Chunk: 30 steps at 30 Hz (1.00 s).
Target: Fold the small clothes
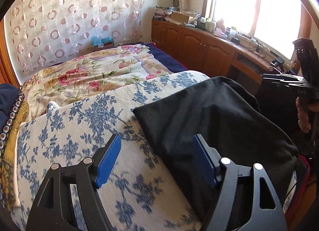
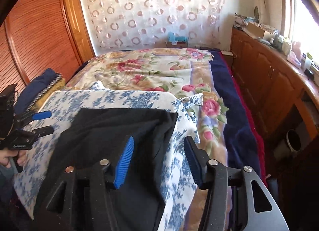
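A black garment (image 1: 209, 115) lies folded on a white cloth with blue flowers (image 1: 79, 127) that covers a raised pad on the bed. My left gripper (image 1: 157, 141) is open and empty, just above the garment's left edge. In the right wrist view the black garment (image 2: 111, 129) lies on the blue-flowered cloth (image 2: 179, 151). My right gripper (image 2: 159, 145) is open and empty over the garment's right edge. My left gripper (image 2: 44, 122) shows at the left, open. My right gripper (image 1: 289, 85) shows at the right of the left wrist view; its fingers are hidden.
A floral quilt (image 2: 159, 71) and a navy blanket (image 2: 235, 107) cover the bed behind. A wooden cabinet with clutter (image 1: 199, 39) runs along the window side. Folded navy and yellow cloths (image 2: 45, 83) lie at the left by a wooden wardrobe (image 2: 39, 31).
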Motion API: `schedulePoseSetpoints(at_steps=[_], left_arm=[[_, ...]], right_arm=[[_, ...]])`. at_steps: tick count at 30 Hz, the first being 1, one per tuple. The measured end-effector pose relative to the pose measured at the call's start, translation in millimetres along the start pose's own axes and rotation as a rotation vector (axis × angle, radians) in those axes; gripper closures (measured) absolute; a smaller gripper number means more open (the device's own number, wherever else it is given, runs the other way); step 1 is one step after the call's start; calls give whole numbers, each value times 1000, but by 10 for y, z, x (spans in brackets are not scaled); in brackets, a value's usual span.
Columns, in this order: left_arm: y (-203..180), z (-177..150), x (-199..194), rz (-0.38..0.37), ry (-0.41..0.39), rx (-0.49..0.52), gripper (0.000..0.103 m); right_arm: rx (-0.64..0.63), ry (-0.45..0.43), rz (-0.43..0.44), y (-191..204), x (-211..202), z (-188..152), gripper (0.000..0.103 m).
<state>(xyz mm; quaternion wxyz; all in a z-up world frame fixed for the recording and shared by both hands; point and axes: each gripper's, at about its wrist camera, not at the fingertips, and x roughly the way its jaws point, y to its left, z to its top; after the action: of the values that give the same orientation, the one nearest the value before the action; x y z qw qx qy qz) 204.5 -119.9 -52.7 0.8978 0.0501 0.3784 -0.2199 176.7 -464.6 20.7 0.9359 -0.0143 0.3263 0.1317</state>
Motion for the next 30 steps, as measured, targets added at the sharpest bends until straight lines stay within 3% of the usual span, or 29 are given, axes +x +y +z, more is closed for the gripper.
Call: schedulePoseSetpoints(at_steps=[8,14,20,30], left_arm=[[-248,-405,-301,-38,34,18,28],[-440,-801,-459,-109,98,25,29],[-613,-1031,-539,-193,156,35,46],[-911,-1240,-543,-240,188,60,48]], right_arm=[[-41,-32,-4,281,-448,-437,31],[-69,-13,1,516,-530,-797,31],[-69,10,-5,666,-468,-1015,31],[-39,29,-12,685,-395,-1118,31]])
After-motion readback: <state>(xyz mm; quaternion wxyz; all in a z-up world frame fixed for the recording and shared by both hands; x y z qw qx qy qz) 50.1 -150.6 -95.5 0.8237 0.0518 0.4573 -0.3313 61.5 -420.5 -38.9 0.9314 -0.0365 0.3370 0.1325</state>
